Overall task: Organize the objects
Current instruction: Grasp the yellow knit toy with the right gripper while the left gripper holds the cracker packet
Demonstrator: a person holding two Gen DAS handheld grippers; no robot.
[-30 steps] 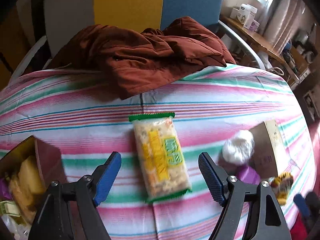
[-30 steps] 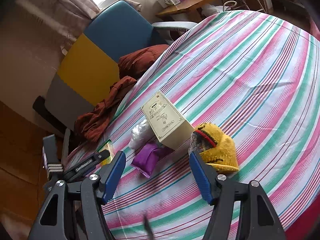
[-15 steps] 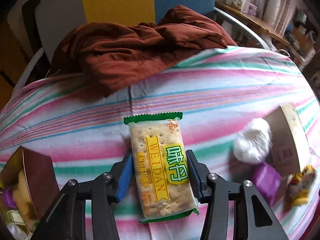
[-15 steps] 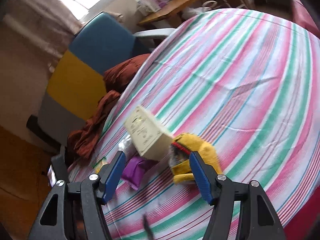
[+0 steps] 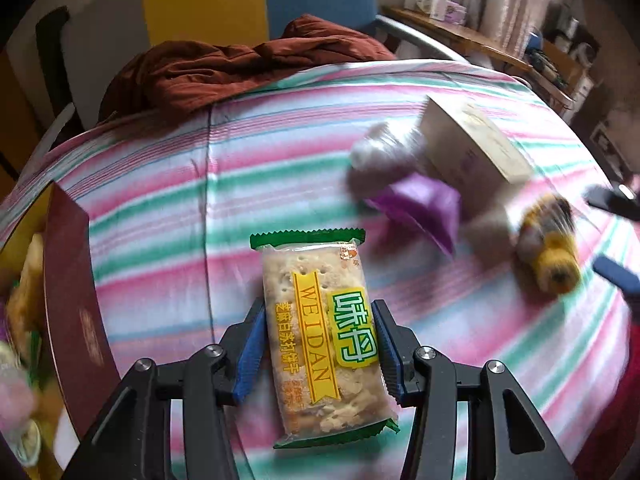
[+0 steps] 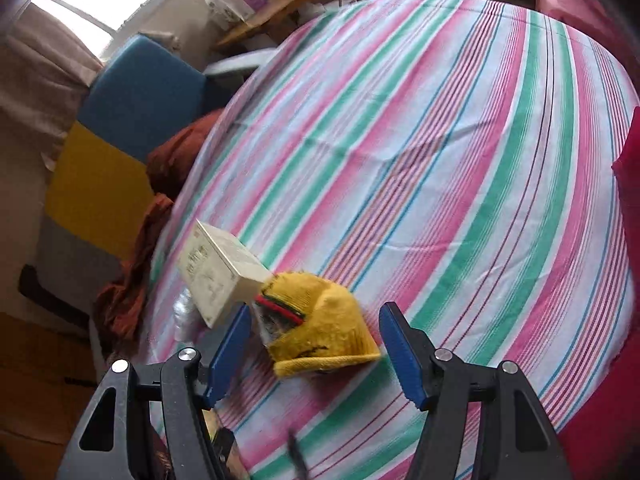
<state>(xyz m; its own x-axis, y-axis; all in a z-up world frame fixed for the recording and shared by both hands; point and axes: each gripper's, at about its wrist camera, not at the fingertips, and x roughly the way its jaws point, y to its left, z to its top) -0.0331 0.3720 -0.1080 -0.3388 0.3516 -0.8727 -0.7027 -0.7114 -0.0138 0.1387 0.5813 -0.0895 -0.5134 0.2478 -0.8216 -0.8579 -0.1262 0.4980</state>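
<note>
A clear cracker packet [image 5: 320, 336] with green ends and a yellow label is pinched at its middle by my left gripper [image 5: 318, 320], which is shut on it above the striped cloth. In the right wrist view a yellow knitted cap [image 6: 320, 328] lies on the cloth. It sits between the fingers of my right gripper [image 6: 316, 316], which is open, its pads standing just off the cap's sides. The cap [image 5: 552, 260] also shows blurred at the right of the left wrist view, beside a blue right fingertip [image 5: 616, 280].
A beige carton [image 6: 218, 276] leans next to the cap, with a purple pouch [image 5: 420, 208] and a white bag [image 5: 380, 148] by it. A dark red box [image 5: 72, 300] holding snacks stands at the left. A brown jacket [image 5: 240, 68] lies on the bed's far edge.
My left gripper closed on the cracker packet and moved with it; the carton and pouch now appear nearer. My right gripper sank toward the yellow cap, which now sits between its fingers.
</note>
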